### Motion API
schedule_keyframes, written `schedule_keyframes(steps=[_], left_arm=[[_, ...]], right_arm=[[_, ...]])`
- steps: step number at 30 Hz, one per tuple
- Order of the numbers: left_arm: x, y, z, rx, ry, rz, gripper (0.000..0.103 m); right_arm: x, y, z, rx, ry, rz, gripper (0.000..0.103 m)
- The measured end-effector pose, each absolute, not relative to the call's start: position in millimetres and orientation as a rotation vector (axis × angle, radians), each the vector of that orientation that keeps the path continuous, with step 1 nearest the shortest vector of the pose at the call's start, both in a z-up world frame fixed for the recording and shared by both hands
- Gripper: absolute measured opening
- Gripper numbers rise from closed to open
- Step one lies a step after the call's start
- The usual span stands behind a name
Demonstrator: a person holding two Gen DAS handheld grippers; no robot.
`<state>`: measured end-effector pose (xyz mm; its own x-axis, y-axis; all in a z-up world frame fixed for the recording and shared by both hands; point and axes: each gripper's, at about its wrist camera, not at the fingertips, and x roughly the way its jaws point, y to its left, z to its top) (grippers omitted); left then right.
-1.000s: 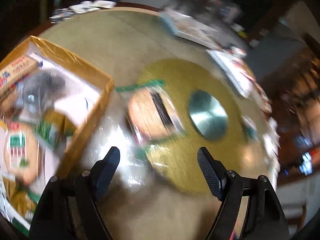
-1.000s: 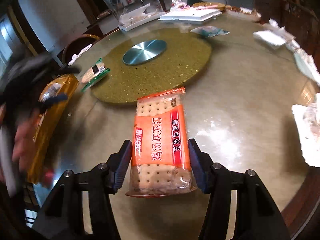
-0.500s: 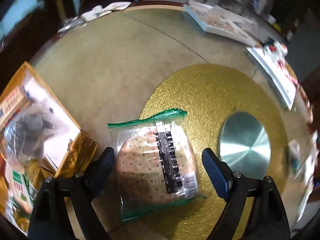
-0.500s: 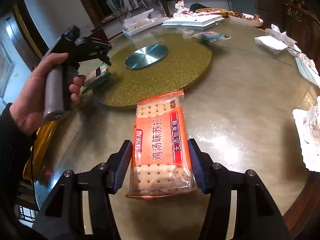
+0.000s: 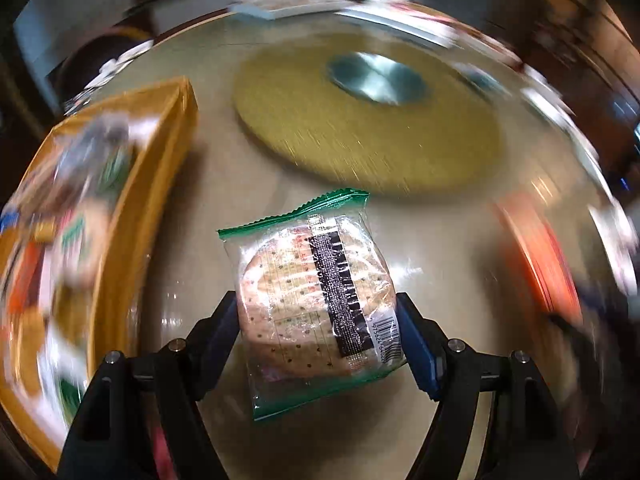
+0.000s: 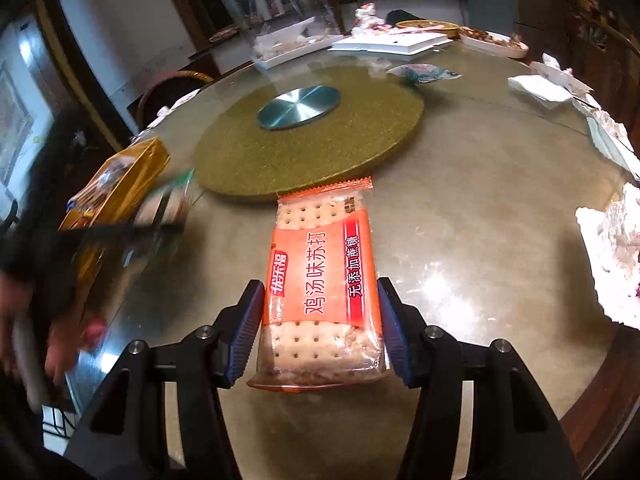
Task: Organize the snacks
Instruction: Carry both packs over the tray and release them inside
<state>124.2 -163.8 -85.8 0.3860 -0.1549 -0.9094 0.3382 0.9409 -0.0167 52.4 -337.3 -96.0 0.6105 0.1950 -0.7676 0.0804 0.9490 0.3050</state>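
Two packets in two grips: slip and collision risks

**Left wrist view.** Both fingers of the left gripper (image 5: pixel 318 334) bear on the sides of the round biscuit packet (image 5: pixel 314 300), a clear wrapper with green sealed ends; the jaws have just been closing and now clamp it. The packet hangs above the glass tabletop (image 5: pixel 440 248). The gold snack box (image 5: pixel 176 136), already loaded with other snacks, lies at 9 to 10 o'clock; the gold turntable mat (image 5: pixel 360 152) lies at 12 o'clock. Hazards:
- The grip sits on the packet's lower half, so the long free end can swing and peel out of the pads, judging by the heavy motion blur in this frame.
- The slick film offers little friction; a light clamp may let it drop short of the box.
- Too firm a clamp may crack the biscuit.
- The free green seal may catch the box wall on entry.

**Right wrist view.** The right gripper (image 6: pixel 320 326) clamps the orange soda cracker packet (image 6: pixel 320 284) by its near end, above the table. The snack box (image 6: pixel 120 184) lies at 9 o'clock, with the blurred left hand (image 6: pixel 36 320) and its tool nearby. Hazards:
- Both packets share one destination; a simultaneous approach may cause the grippers to collide.
- The long, unsupported far end may sag or snag the mat edge.
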Motion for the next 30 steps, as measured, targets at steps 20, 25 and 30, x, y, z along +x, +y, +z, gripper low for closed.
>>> schedule_keyframes(steps=[20, 25, 30], left_arm=[[60, -141, -89, 0.138, 0.989, -0.256, 0.081], [53, -132, -86, 0.141, 0.971, -0.265, 0.075], [47, -108, -79, 0.025, 0.941, -0.283, 0.075]], right_arm=[[51, -274, -96, 0.128, 0.939, 0.088, 0.069], [54, -262, -95, 0.051, 0.950, 0.076, 0.058], [55, -263, -93, 0.139, 0.941, 0.106, 0.057]])
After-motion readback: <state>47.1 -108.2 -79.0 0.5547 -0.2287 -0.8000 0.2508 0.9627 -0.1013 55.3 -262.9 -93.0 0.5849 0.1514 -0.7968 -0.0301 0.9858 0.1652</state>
